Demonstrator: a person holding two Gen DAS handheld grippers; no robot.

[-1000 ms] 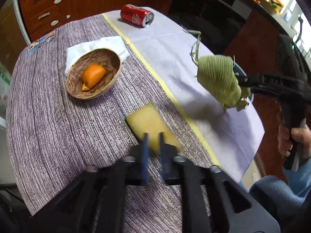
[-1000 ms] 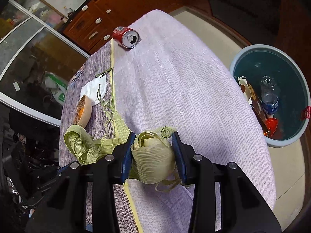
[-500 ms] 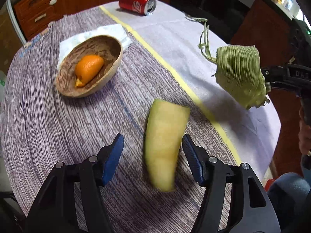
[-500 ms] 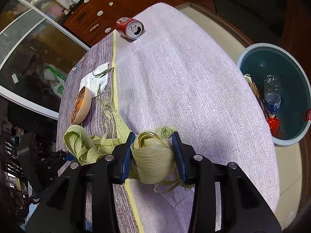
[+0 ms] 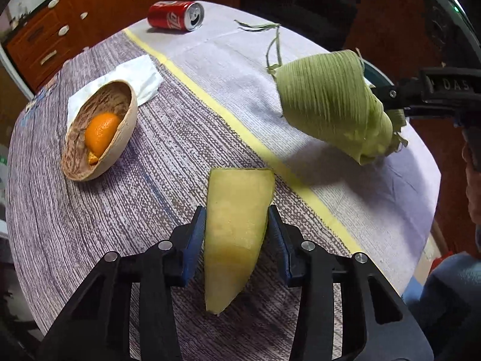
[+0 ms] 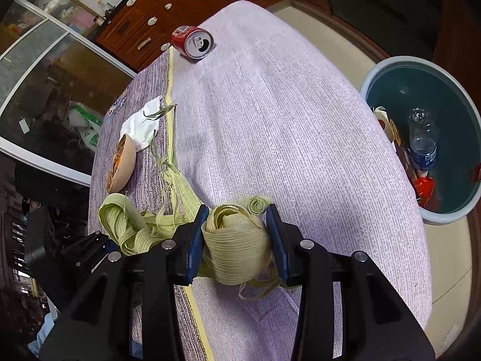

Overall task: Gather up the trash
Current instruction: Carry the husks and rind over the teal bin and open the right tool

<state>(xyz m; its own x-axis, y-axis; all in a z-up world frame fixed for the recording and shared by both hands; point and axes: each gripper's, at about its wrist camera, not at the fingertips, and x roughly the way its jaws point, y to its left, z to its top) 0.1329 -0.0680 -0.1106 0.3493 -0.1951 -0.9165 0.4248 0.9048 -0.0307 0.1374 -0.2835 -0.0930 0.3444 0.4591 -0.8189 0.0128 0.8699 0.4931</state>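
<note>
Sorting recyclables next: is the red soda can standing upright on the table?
No, the red soda can lies on its side on the tablecloth, its opened top facing sideways.

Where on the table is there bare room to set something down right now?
Widest free patch: the pale cloth between the can and the bin-side edge. A smaller one lies on the dark cloth below the bowl. Crowded: around the bowl, napkin and rind.
</note>
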